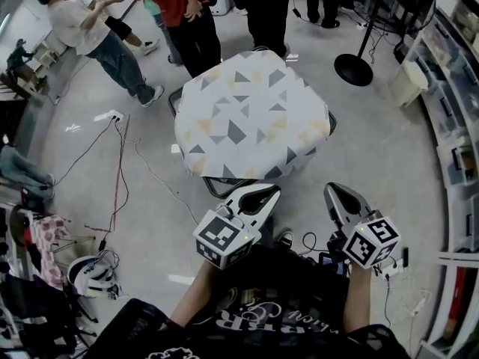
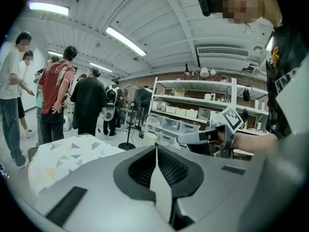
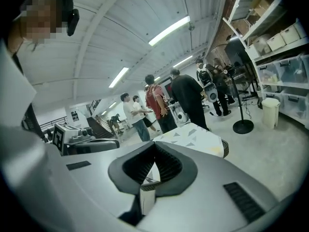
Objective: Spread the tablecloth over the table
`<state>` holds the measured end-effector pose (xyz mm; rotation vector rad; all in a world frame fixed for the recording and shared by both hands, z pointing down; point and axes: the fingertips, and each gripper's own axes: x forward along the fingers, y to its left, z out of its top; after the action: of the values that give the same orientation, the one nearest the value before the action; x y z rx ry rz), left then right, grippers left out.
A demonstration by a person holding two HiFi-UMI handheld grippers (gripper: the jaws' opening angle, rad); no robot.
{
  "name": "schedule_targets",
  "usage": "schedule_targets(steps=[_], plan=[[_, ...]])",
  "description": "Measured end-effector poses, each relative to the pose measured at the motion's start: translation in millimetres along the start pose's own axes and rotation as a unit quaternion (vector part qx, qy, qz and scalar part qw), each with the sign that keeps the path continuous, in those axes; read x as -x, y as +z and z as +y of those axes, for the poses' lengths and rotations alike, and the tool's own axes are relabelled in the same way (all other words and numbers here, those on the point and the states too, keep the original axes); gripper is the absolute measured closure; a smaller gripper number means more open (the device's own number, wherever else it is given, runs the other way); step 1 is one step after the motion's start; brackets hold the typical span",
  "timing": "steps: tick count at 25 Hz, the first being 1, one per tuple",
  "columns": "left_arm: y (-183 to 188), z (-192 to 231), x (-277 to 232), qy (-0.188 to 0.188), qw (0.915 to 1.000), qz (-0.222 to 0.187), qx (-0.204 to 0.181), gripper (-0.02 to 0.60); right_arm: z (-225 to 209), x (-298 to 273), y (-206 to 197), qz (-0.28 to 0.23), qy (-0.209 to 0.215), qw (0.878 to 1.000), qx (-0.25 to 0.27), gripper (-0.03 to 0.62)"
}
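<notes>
Tablecloth (image 1: 251, 114): draped over tabletop (image 1: 221, 188), near rim apparently uncovered, bystanders (image 1: 187, 13) close behind; left gripper (image 1: 263, 194) and right gripper (image 1: 340, 194) clenched, empty, well clear; risk: uneven overhang or a passer's brush drags it askew.

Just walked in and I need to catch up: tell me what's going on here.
A person holds a gripper in each hand. The left gripper and the right gripper are both close to the person's body, short of the table, with fingers shut and nothing between them. The triangle-patterned tablecloth lies draped over the table, covering its top; a dark edge shows at the near side. Several bystanders stand beyond it.
</notes>
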<state>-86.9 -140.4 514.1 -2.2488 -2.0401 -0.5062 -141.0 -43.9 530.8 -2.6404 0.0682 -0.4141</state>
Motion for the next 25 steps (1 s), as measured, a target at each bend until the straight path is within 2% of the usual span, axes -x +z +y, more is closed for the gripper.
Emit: schedule_targets(steps=[3, 8, 15, 25], plan=[[-1, -7, -1, -0.003, 1.0000, 0.003, 0.000, 0.555, 9, 1, 0, -0.008, 0.027, 1.000, -0.004, 0.579], [-3, -14, -3, -0.003, 1.0000, 0.004, 0.004, 0.555, 19, 4, 1, -0.007, 0.045, 0.999, 0.004, 0.579], [0, -18, -4, -0.004, 0.9999, 0.000, 0.009, 0.555, 29, 3, 4, 0.002, 0.054, 0.998, 0.032, 0.580], [0, -28, -13, -0.013, 0.9999, 0.007, 0.007, 0.555, 26, 5, 6, 0.008, 0.058, 0.997, 0.040, 0.579]])
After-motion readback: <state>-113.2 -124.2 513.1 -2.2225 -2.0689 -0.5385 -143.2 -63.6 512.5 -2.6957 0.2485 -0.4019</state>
